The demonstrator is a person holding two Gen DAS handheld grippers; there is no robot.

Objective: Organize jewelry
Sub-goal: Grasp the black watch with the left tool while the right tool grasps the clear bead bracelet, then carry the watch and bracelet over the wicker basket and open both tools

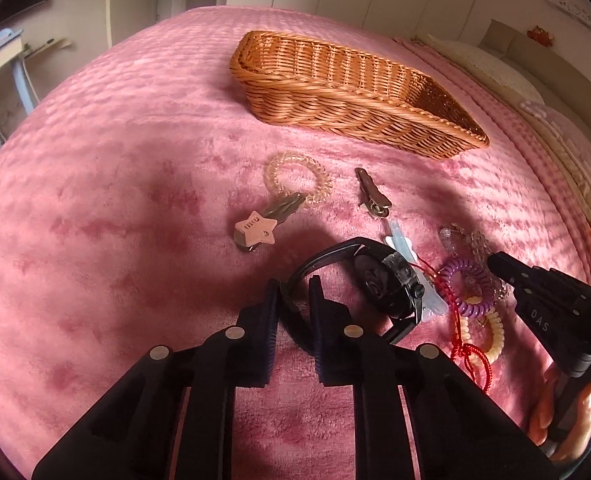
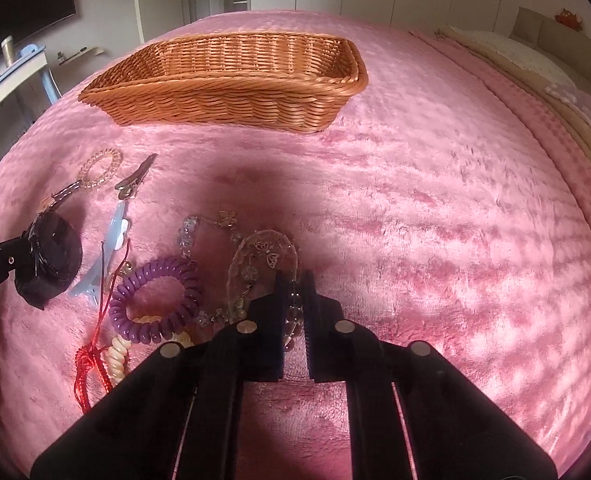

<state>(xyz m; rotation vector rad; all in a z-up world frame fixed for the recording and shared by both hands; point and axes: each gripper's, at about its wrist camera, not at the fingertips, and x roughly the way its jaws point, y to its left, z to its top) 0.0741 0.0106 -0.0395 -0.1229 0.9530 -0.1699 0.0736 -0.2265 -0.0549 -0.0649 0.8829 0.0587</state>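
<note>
From the left wrist, the left gripper is clamped on the strap of the black watch, near the jewelry pile; the empty basket sits far beyond. From the right wrist, the right gripper pinches a clear beaded bracelet. The pick-up step seems in hand; next, each piece needs lifting and carrying to the basket.

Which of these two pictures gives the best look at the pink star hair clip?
The left wrist view. There the pink star hair clip lies in plain sight on the pink blanket, its star face and metal prong both clear. In the right wrist view only its prong shows at the left edge; the black watch hides the star.
</note>
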